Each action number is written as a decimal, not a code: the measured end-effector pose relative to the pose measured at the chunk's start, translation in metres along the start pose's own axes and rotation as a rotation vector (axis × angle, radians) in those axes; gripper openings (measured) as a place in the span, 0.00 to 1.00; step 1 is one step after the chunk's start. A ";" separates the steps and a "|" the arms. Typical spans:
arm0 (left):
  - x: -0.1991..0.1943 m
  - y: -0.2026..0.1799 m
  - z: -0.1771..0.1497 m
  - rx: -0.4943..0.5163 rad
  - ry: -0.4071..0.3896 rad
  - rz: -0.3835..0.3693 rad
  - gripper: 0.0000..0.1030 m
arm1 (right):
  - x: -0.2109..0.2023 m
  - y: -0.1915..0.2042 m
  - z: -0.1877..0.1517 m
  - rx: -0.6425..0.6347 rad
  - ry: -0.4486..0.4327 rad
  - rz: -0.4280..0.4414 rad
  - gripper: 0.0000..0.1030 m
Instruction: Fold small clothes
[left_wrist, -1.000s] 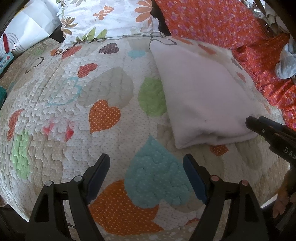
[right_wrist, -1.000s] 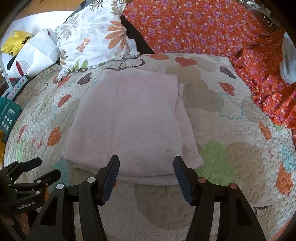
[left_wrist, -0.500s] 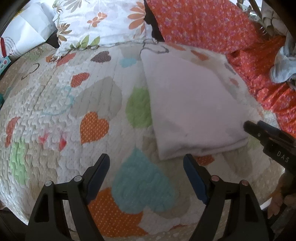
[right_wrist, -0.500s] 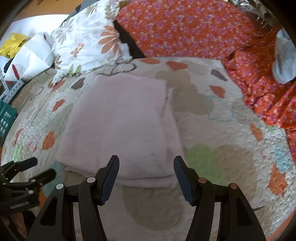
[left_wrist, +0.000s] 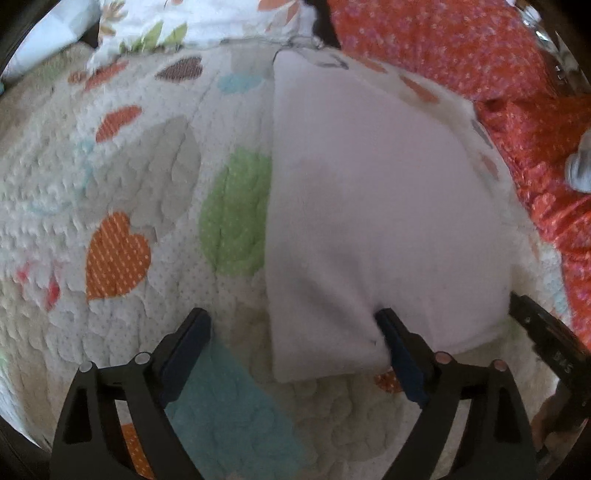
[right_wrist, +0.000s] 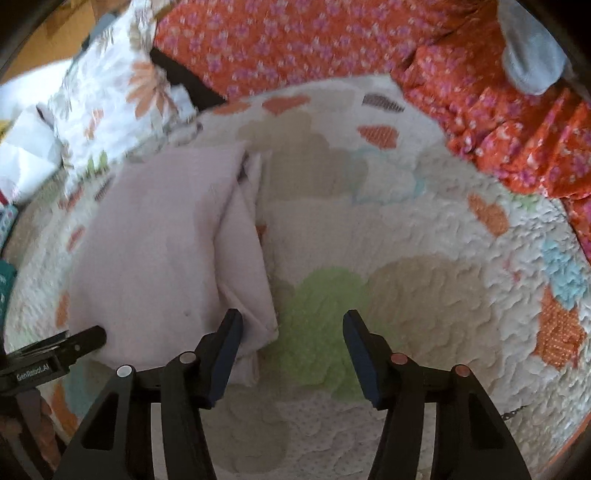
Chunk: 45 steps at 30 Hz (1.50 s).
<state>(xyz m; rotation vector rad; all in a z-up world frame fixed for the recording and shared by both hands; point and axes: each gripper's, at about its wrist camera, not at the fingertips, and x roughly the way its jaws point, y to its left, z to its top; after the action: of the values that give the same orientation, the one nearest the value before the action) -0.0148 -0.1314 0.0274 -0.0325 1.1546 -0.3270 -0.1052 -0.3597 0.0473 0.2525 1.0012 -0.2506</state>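
Note:
A folded pale pink cloth (left_wrist: 376, 221) lies flat on the heart-patterned quilt (left_wrist: 122, 206). My left gripper (left_wrist: 291, 332) is open, its jaws straddling the cloth's near left corner; the right finger (left_wrist: 397, 350) touches the cloth's near edge. In the right wrist view the cloth (right_wrist: 159, 240) lies to the left, and my right gripper (right_wrist: 291, 332) is open and empty at the cloth's near right corner, over the quilt (right_wrist: 424, 295). Each gripper's tip shows at the other view's edge.
An orange floral fabric (right_wrist: 332, 40) is heaped along the far and right sides. A grey garment (right_wrist: 532, 59) lies on it at far right. A floral pillow (right_wrist: 110, 96) and white bags (right_wrist: 26, 158) are at the far left.
Both grippers have moved forward and lower toward the cloth's near edge; left now straddles the near left corner, right has shifted to the near right corner. Both stay open.

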 end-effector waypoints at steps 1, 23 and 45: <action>-0.002 -0.001 -0.001 0.005 -0.002 -0.005 0.88 | 0.006 -0.001 -0.003 -0.002 0.022 -0.011 0.60; -0.058 0.019 -0.022 0.096 -0.170 0.039 0.88 | 0.009 0.012 0.038 0.074 -0.077 0.048 0.54; -0.198 0.041 -0.083 -0.051 -0.945 0.271 1.00 | -0.058 0.057 -0.024 -0.094 -0.193 0.060 0.64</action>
<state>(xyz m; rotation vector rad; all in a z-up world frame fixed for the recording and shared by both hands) -0.1513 -0.0270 0.1619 -0.0655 0.2207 -0.0159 -0.1360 -0.2932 0.0896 0.1690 0.8108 -0.1688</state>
